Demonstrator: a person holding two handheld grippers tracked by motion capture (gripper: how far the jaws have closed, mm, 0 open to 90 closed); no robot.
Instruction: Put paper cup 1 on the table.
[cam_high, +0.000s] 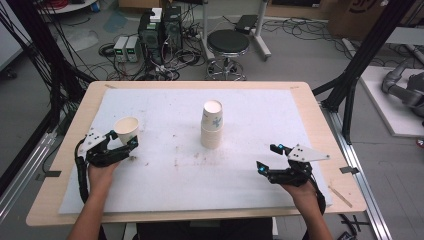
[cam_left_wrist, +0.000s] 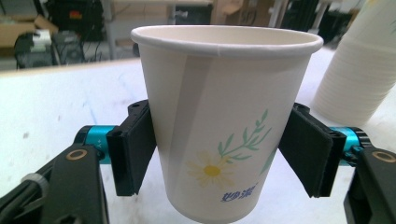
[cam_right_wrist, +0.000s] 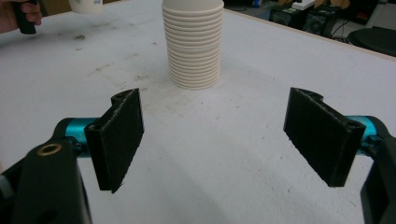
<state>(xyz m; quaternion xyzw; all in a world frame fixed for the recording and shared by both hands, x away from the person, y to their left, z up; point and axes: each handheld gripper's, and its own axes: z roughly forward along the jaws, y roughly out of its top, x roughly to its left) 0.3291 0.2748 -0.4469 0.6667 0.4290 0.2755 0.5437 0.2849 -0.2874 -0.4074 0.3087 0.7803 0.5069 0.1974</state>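
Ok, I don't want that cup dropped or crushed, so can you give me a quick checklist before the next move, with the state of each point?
1. Paper cup sits between the left gripper pads, both touching its wall: ok.
2. Cup wall free of dents where the pads press: ok, none visible in the left gripper view.
3. Cup upright: not ok, the high view shows it tilted.
4. Cup clear of the cup stack: ok, well apart in the high view.
5. Right gripper open and empty, away from the stack: ok.
6. Whether the cup's base is off the white mat: cannot tell.
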